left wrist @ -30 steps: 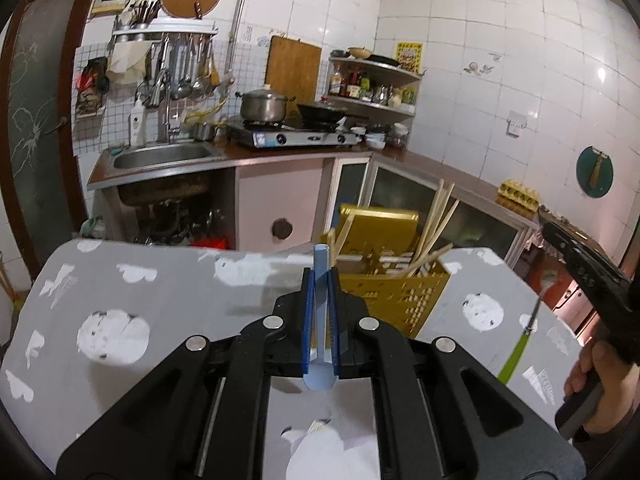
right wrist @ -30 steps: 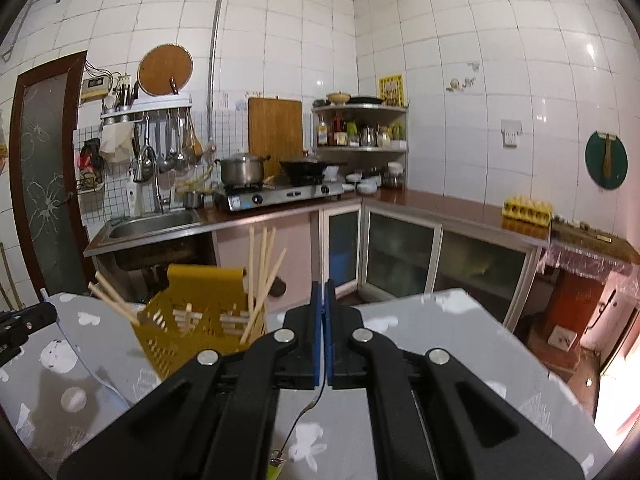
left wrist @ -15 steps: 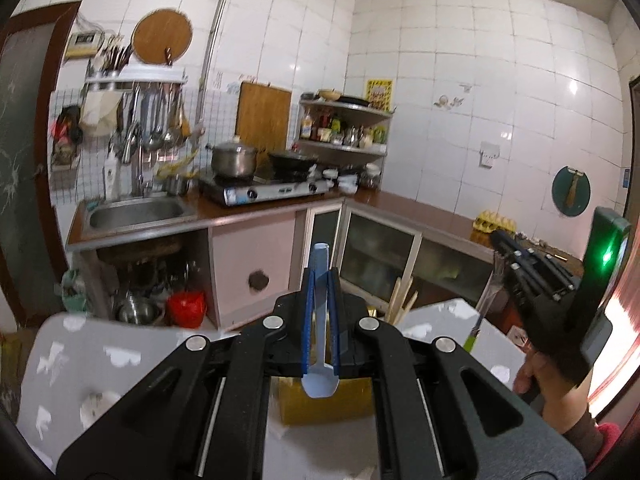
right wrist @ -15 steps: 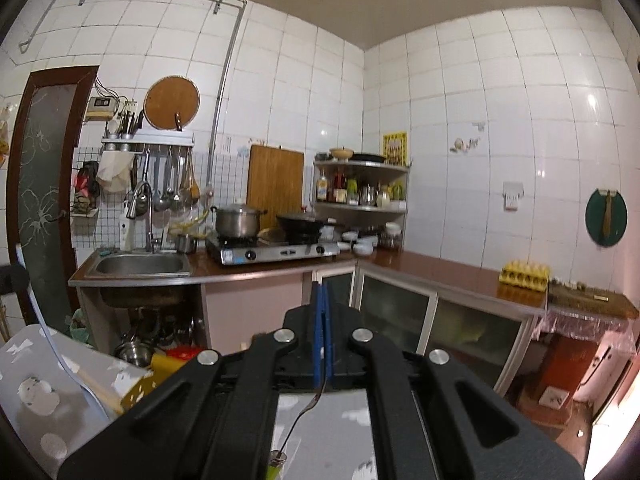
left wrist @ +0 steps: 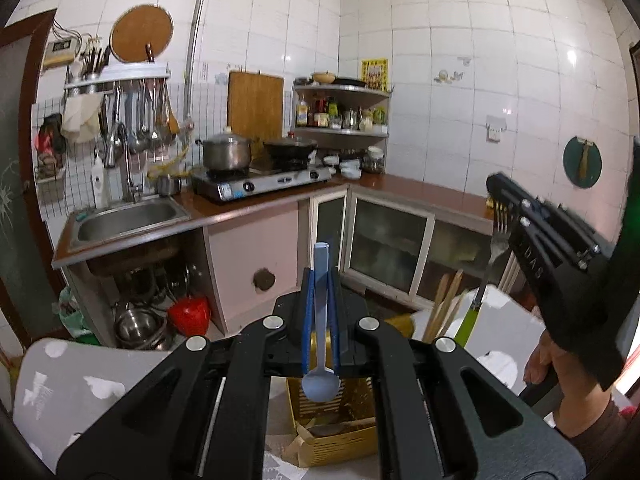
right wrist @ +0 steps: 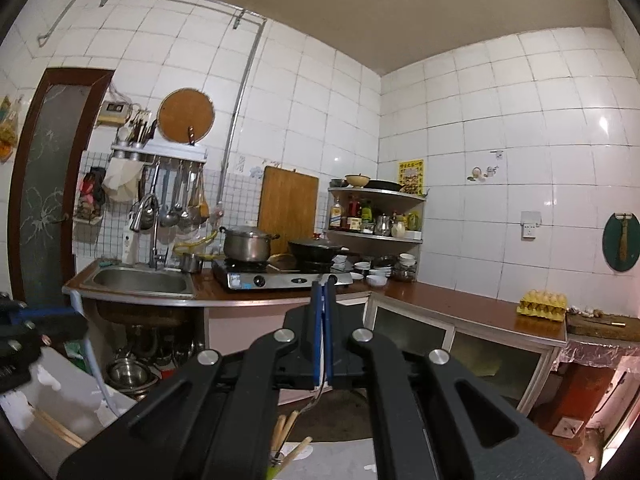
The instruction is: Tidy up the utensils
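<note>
My left gripper (left wrist: 321,278) is shut on a pale blue spoon (left wrist: 320,384); its handle pokes forward and its bowl hangs toward the camera. A yellow slotted basket (left wrist: 340,436) sits directly below it, with wooden chopsticks (left wrist: 444,304) leaning out on the right. At the right, my right gripper (left wrist: 498,196) is shut on a green-handled fork (left wrist: 470,320) near its tines, the handle hanging down. In the right wrist view the right gripper (right wrist: 324,286) is closed on the fork's metal neck (right wrist: 318,398). The left gripper (right wrist: 60,322) with the spoon (right wrist: 94,356) shows at the left edge.
The basket stands on a table under a grey cloth with white prints (left wrist: 80,380). A person's hand (left wrist: 540,360) grips the right tool. Behind are a sink (left wrist: 128,216), a stove with a pot (left wrist: 228,152) and cabinets (left wrist: 392,248).
Both grippers rose and swung, still shut on the spoon and the fork. The basket went from ahead of the left gripper to under it. The right gripper came closer in the left view.
</note>
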The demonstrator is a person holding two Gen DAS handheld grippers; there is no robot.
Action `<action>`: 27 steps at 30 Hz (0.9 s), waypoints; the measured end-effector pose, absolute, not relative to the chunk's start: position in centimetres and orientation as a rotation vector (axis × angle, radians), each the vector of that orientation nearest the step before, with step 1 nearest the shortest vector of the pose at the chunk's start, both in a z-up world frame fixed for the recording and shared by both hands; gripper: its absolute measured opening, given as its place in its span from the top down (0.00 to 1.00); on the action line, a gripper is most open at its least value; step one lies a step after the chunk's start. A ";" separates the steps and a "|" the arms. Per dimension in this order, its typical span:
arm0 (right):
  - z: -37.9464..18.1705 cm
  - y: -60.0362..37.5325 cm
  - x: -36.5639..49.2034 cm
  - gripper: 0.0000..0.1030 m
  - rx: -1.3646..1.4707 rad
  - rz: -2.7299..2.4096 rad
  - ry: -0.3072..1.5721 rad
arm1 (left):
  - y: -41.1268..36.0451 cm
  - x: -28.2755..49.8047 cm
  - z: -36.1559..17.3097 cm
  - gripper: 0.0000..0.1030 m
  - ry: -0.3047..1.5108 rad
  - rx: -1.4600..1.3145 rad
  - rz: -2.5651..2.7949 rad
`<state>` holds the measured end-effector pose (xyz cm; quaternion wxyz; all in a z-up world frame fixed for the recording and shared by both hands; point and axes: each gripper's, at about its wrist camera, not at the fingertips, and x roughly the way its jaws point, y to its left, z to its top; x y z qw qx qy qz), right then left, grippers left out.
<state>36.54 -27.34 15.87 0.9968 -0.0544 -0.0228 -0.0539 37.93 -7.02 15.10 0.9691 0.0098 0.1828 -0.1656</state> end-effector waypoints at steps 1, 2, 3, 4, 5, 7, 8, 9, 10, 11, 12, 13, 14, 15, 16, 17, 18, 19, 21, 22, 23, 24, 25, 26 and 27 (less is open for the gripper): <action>15.2 -27.1 36.7 0.99 -0.115 -0.095 -0.038 | -7.0 38.1 14.5 0.95 0.377 0.024 -0.334; 14.7 -27.0 36.9 0.99 -0.115 -0.086 -0.032 | -6.9 38.4 13.8 0.95 0.388 0.024 -0.333; 14.1 -26.8 37.0 0.99 -0.116 -0.080 -0.021 | -6.8 38.5 13.2 0.95 0.397 0.017 -0.335; 13.3 -26.6 37.2 0.99 -0.122 -0.075 -0.002 | -6.6 38.6 12.8 0.95 0.405 0.009 -0.335; 12.6 -26.5 37.4 0.99 -0.127 -0.070 0.012 | -6.2 38.8 12.4 0.95 0.418 -0.006 -0.337; 11.4 -26.2 37.6 0.99 -0.143 -0.048 0.050 | -5.7 38.7 11.9 0.95 0.433 -0.025 -0.331; 11.1 -26.2 37.5 0.99 -0.149 -0.033 0.067 | -5.5 38.6 11.8 0.95 0.437 -0.033 -0.328; 10.8 -26.1 37.4 0.98 -0.152 -0.018 0.080 | -5.1 38.4 11.8 0.95 0.443 -0.042 -0.323; 10.7 -26.1 37.3 0.98 -0.157 -0.008 0.097 | -4.8 38.2 11.9 0.95 0.443 -0.049 -0.319; 10.7 -26.0 37.2 0.94 -0.163 -0.005 0.121 | -4.4 37.7 12.2 0.92 0.445 -0.057 -0.316; 10.9 -26.0 37.1 0.81 -0.163 -0.007 0.139 | -4.1 37.5 12.4 0.81 0.448 -0.063 -0.313; 11.2 -26.2 36.4 0.66 -0.150 0.001 0.155 | -3.8 37.1 12.7 0.72 0.451 -0.071 -0.309; 11.3 -26.3 35.9 0.38 -0.139 0.003 0.153 | -3.3 36.3 13.1 0.51 0.451 -0.078 -0.296; 11.7 -26.6 34.8 0.35 -0.127 0.003 0.146 | -2.9 35.6 13.4 0.39 0.440 -0.083 -0.286; 11.9 -26.8 34.0 0.35 -0.124 0.000 0.148 | -2.3 34.4 13.9 0.36 0.419 -0.086 -0.271; 12.3 -27.1 32.9 0.35 -0.118 -0.005 0.155 | -2.0 33.5 14.2 0.30 0.412 -0.085 -0.264; 12.6 -27.3 32.0 0.35 -0.111 -0.004 0.158 | -1.5 32.5 14.6 0.24 0.411 -0.081 -0.256; 12.9 -27.5 31.0 0.35 -0.104 -0.002 0.161 | -1.2 31.7 14.9 0.21 0.410 -0.080 -0.252; 13.3 -27.7 28.4 0.25 -0.097 -0.004 0.157 | -0.2 29.3 15.3 0.07 0.387 -0.082 -0.228; 13.4 -27.6 26.7 0.22 -0.098 -0.005 0.153 | 0.5 27.8 15.5 0.04 0.365 -0.079 -0.207; 13.5 -27.4 25.7 0.17 -0.099 -0.002 0.151 | 0.7 26.7 15.6 0.05 0.347 -0.073 -0.195; 13.3 -27.3 24.3 0.13 -0.099 0.003 0.151 | 1.0 25.6 15.6 0.05 0.330 -0.062 -0.177; 13.0 -27.0 22.9 0.11 -0.097 0.010 0.155 | 1.2 23.9 15.4 0.05 0.308 -0.043 -0.146; 12.8 -26.8 22.1 0.08 -0.096 0.016 0.161 | 1.2 22.9 15.3 0.05 0.297 -0.030 -0.125; 12.3 -26.7 20.9 0.07 -0.090 0.022 0.170 | 1.2 21.8 15.0 0.05 0.290 -0.020 -0.108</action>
